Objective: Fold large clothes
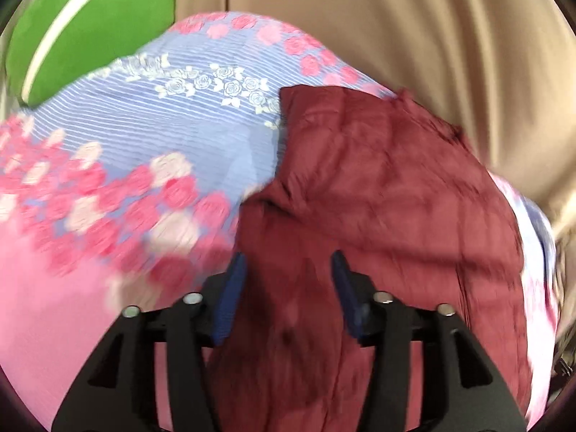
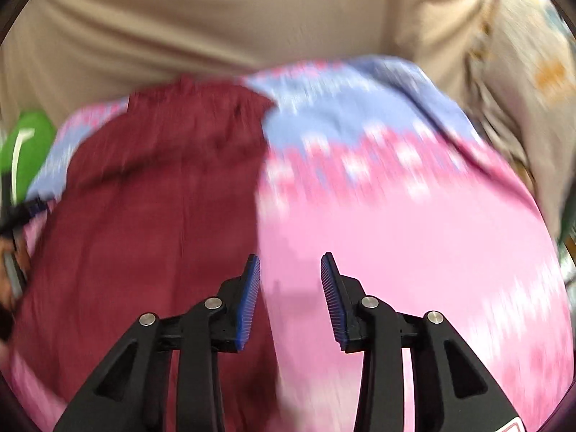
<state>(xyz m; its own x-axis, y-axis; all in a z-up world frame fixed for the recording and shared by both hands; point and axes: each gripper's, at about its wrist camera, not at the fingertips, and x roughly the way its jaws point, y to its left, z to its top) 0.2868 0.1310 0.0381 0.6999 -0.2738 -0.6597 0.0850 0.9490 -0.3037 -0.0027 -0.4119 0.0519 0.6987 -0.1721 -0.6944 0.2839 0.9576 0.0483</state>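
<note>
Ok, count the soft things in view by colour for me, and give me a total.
Dark red: 1, the dark red garment lying on the sheet.
Pink and blue floral: 1, the floral bed sheet.
Green: 1, the green cushion at the sheet's far edge.
Beige: 1, the beige curtain behind.
Pale patterned: 1, the pale patterned cloth.
Total: 5.

Green cushion [image 1: 86, 28] beside floral sheet [image 1: 126, 136], beige curtain [image 1: 396, 28].

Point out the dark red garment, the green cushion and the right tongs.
Dark red fabric garment [image 1: 378, 187]: left wrist view, its creased middle.
Green cushion with white stripe [image 1: 118, 36]: left wrist view, green face.
Right tongs [image 2: 290, 262]: right wrist view, between tips.
</note>
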